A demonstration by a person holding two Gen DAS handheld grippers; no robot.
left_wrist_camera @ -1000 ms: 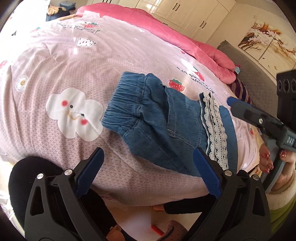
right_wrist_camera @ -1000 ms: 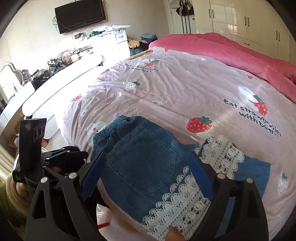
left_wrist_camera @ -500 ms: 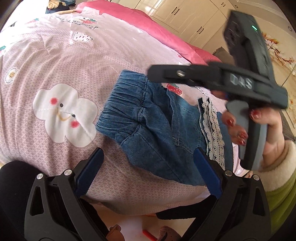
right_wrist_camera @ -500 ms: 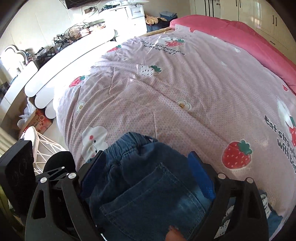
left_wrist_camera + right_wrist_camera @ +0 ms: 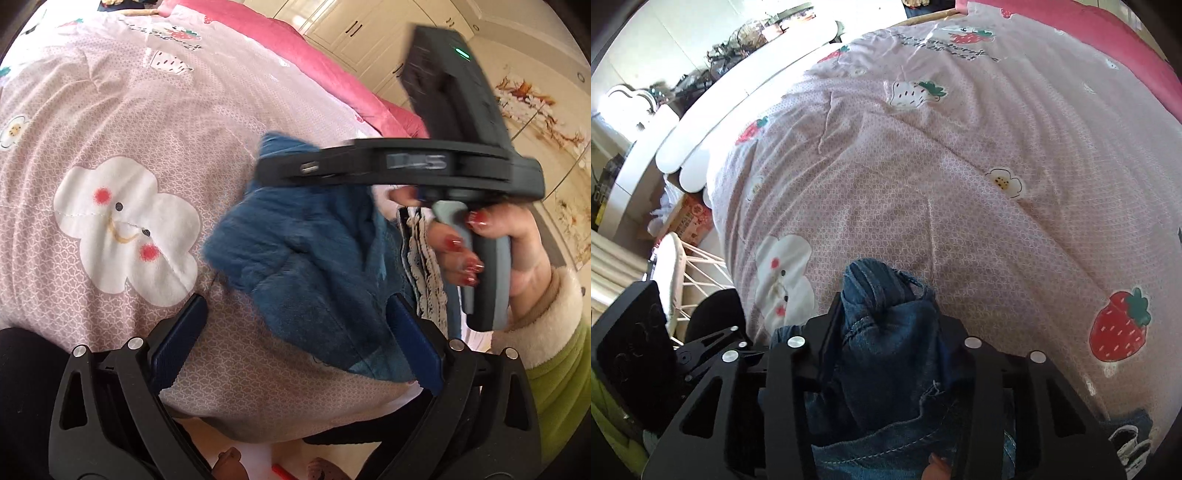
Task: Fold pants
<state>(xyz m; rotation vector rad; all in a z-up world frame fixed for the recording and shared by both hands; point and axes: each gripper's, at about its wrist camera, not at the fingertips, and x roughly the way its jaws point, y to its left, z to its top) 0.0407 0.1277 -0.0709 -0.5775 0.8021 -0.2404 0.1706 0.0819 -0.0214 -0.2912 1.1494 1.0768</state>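
A bed fills both views, covered by a pale pink quilt printed with strawberries and smiling clouds, with a deeper pink blanket along its far side. Near the bed's front edge lie the pants, small blue denim ones with an elastic waistband and white lace trim at the leg ends. The right gripper points steeply down at the waistband end; its jaws are closing, and bunched denim fills the gap between them, rising in a gathered fold above the tips, with the fingers pressed against the cloth on both sides. In the left wrist view the same gripper's black body crosses above the pants, held by a hand with red nails and a cream-cuffed green sleeve. The left gripper hangs over the bed's front edge with its jaws wide apart and nothing in them; the pants' lower edge lies between the blue pads, nearer the right one, without either pad pressing on it.
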